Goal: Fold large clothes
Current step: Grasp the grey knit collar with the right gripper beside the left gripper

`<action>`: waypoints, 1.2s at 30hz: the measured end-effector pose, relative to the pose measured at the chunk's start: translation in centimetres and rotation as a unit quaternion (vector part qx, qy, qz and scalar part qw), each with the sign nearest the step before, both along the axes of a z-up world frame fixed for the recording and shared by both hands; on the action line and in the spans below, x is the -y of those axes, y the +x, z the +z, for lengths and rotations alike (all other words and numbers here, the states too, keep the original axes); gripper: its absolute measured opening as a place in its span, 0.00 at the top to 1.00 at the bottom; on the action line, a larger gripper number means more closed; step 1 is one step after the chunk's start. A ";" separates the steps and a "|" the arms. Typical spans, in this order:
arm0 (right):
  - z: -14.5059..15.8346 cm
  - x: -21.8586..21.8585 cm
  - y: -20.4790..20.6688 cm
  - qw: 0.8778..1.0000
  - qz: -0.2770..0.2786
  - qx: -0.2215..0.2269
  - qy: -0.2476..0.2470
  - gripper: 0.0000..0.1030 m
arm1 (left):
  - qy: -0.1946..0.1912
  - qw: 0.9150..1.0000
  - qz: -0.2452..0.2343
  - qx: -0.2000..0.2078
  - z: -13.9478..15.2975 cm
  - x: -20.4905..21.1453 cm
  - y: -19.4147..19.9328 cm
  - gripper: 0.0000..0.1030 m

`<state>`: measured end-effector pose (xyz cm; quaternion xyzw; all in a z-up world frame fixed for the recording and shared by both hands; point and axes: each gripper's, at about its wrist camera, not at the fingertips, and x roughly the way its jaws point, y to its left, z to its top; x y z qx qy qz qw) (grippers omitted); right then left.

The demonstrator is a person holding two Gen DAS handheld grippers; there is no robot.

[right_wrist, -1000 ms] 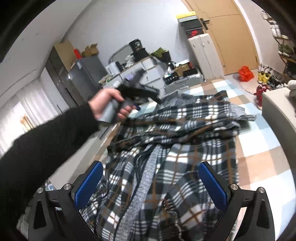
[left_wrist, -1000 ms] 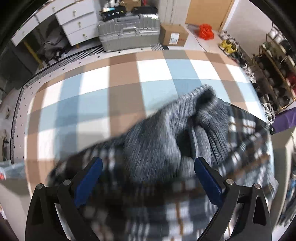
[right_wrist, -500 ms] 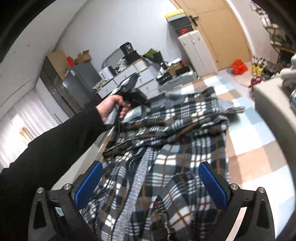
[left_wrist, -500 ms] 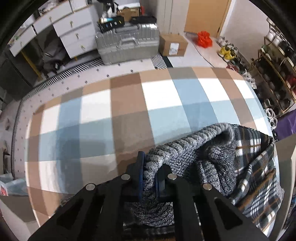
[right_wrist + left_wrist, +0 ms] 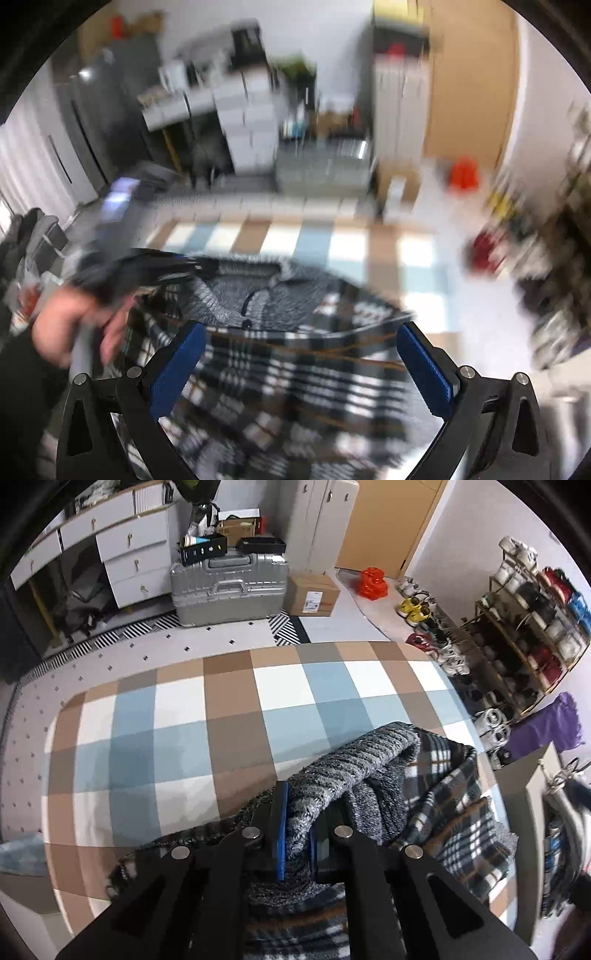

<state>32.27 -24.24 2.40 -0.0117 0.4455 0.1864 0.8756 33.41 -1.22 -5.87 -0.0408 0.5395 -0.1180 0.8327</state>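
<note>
A large plaid garment [image 5: 443, 805] with a grey knit lining [image 5: 354, 760] lies on the table's checked cloth [image 5: 184, 720]. My left gripper [image 5: 297, 801] is shut on a thick fold of the grey knit edge and holds it raised off the cloth. In the blurred right wrist view, my right gripper [image 5: 300, 328] stands open above the plaid garment [image 5: 295, 369] with nothing pinched between its blue pads. There a person's hand [image 5: 70, 325] holds the left gripper [image 5: 195, 264] at the garment's far left edge, beside its grey collar [image 5: 255, 295].
Beyond the table stand a silver suitcase [image 5: 229, 587], a cardboard box [image 5: 312, 598] and white drawers [image 5: 129, 554]. A shoe rack [image 5: 517, 627] lines the right wall, with a red bag [image 5: 373, 583] near the door. A purple cloth [image 5: 554, 723] hangs at the right.
My left gripper closed on the grey knit edge and lifted it a little. My right gripper swung quickly sideways over the garment, staying open, and its view is now blurred.
</note>
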 end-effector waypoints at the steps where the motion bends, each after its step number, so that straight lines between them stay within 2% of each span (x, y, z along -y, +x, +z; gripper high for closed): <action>1: -1.6 -0.5 2.1 0.999 -0.006 -0.033 0.008 0.04 | -0.005 1.000 0.000 -0.002 0.0 -0.1 -0.1 0.96; 2: -3.3 -1.1 4.2 0.998 -0.010 -0.067 0.010 0.09 | -0.011 1.000 0.000 -0.003 -0.1 -0.2 0.1 0.96; 3: -5.2 -1.9 6.1 0.995 -0.012 -0.095 0.003 0.18 | -0.016 1.000 -0.002 -0.004 -0.1 -0.3 0.1 0.96; 5: -8.1 -3.0 8.5 0.993 -0.018 -0.119 -0.015 0.23 | -0.021 1.000 -0.006 -0.005 -0.2 -0.4 0.4 0.96; 6: -8.9 -3.5 9.1 0.992 -0.015 -0.122 -0.020 0.26 | -0.026 1.000 -0.008 -0.005 -0.2 -0.4 0.3 0.96; 11: -11.7 -5.2 11.3 0.992 -0.003 -0.125 0.002 0.27 | -0.048 0.999 0.002 -0.018 -1.6 -0.8 1.0 0.96; 12: -11.9 -5.4 11.6 0.992 -0.009 -0.125 0.000 0.32 | -0.051 0.999 0.003 -0.020 -1.7 -0.8 1.0 0.96; 13: -12.3 -5.7 11.8 0.992 -0.014 -0.126 -0.003 0.37 | -0.054 0.998 0.002 -0.021 -1.8 -0.8 1.0 0.96; 14: -12.6 -5.8 12.0 0.992 -0.019 -0.124 -0.009 0.55 | -0.057 0.998 0.002 -0.021 -1.9 -0.8 0.9 0.96; 15: -12.6 -5.9 11.9 0.992 -0.020 -0.121 -0.006 0.66 | -0.060 0.998 0.002 -0.022 -2.0 -0.8 0.9 0.96; 16: -12.5 -6.0 11.8 0.993 -0.020 -0.119 -0.006 0.71 | -0.059 0.998 0.001 -0.023 -2.2 -0.7 0.9 0.96; 17: -12.5 -6.2 11.5 0.993 -0.019 -0.114 -0.016 0.87 | -0.054 0.998 0.000 -0.024 -2.2 -0.7 0.8 0.96; 20: -10.8 -6.5 10.4 0.996 -0.014 -0.073 -0.048 0.89 | -0.034 0.999 -0.004 -0.015 -2.1 -0.5 0.7 0.96; 24: -7.9 -5.6 8.1 0.998 0.005 -0.005 -0.068 0.90 | -0.028 0.999 0.009 -0.017 -2.3 -1.0 0.7 0.96; 27: -6.7 -4.5 7.0 0.996 0.004 0.017 -0.083 0.90 | -0.018 1.000 0.011 -0.011 -2.1 -1.0 0.5 0.96; 33: -6.7 -2.8 5.4 0.994 0.017 0.012 -0.104 0.90 | 0.017 1.000 0.010 -0.014 -2.8 -0.4 0.3 0.94; 36: -7.9 -2.0 5.4 0.994 0.025 -0.012 -0.107 0.90 | 0.021 0.999 0.014 -0.021 -3.3 -0.5 0.5 0.94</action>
